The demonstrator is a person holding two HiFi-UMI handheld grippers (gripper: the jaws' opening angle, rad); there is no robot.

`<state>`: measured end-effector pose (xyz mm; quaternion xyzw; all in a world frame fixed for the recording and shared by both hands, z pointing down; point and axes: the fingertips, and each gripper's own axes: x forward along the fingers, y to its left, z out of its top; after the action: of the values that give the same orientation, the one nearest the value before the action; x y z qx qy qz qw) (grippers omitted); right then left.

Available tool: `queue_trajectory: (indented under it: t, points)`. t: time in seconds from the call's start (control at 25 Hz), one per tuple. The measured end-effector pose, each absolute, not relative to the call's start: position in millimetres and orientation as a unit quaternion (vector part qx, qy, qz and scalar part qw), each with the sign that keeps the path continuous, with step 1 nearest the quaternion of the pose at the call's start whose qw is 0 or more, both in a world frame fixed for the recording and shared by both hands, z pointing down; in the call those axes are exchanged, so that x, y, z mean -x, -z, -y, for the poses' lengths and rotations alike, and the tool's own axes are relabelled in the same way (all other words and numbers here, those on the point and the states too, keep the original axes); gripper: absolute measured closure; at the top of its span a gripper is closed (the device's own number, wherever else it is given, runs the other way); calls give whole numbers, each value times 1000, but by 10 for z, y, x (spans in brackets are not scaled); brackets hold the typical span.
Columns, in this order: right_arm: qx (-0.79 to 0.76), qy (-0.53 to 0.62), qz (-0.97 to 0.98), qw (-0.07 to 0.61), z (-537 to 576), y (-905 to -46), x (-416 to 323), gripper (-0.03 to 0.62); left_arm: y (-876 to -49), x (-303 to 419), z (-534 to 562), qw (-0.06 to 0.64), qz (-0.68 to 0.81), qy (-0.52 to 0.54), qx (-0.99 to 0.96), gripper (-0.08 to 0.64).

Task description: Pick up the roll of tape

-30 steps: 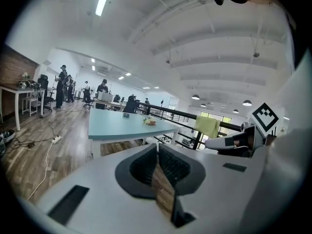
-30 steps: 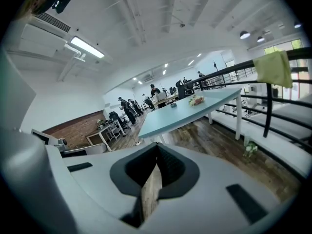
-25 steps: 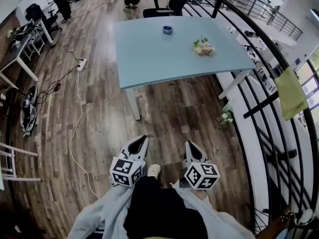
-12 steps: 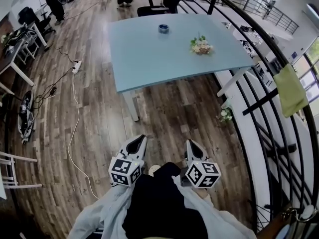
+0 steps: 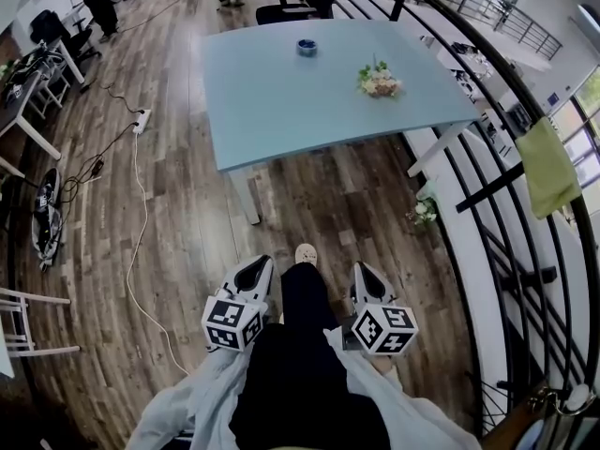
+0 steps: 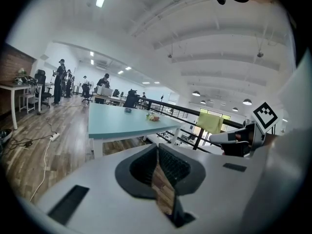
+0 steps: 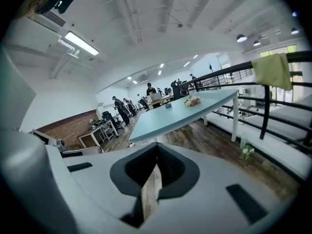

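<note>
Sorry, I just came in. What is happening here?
A person faces the light blue table from a distance, one shoe forward on the wooden floor. The left tongs and the right tongs are both shut and empty, held low. The roll of tape lies untouched on the table's far side, near some flowers.
</note>
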<state>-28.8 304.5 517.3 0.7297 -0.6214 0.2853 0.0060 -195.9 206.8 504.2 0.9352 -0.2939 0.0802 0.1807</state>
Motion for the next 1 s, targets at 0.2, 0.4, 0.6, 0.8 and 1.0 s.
queue_trajectory:
  t: [0.2,0.4,0.6,0.8,1.0]
  points:
    - [-723,-282,630,8,-2900,-5162,197,584,-5037,1864,-1911,181,297,-80,-934,534]
    - [-719,-282,636,3,-2620,-5121,83,584,-5017,1749,-1675,181,299,-84,-933,534]
    - [-706,-276,652,8,-2318,-5101,-30,584,-4958,1598,-1364,173,307,-78,-932,534]
    - [-706,-270,654,6,-2025,-5016,-231,584,-4897,1422,-1088,171,310,-79,-932,534]
    - [-706,-272,654,7,-1747,-5019,-437,584,-4855,1249,-806,168,314,-75,-931,534]
